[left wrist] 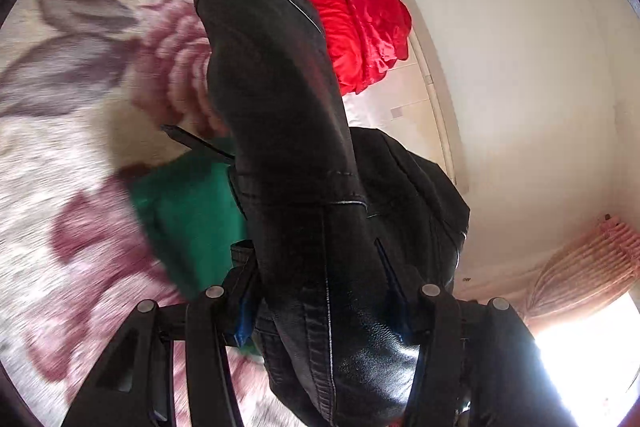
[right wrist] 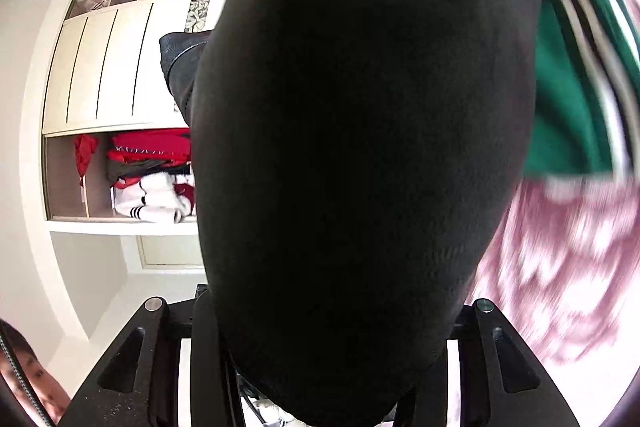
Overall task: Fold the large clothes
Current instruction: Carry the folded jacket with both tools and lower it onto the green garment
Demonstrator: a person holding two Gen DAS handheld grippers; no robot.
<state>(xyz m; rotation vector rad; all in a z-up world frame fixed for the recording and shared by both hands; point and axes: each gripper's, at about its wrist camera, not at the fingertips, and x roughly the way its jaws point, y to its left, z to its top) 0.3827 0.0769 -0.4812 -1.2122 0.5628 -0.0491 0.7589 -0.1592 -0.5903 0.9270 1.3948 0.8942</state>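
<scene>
Clearly, the black leather jacket (left wrist: 304, 155) is clamped in the left gripper (left wrist: 328, 315) and the right gripper (right wrist: 332, 347); slick leather could be dropped if swung.

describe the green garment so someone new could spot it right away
Start from the floral blanket with big pink flowers. On it, beside the black leather jacket, lies the green garment. Unlike the red bundle, it has white stripes.
</scene>
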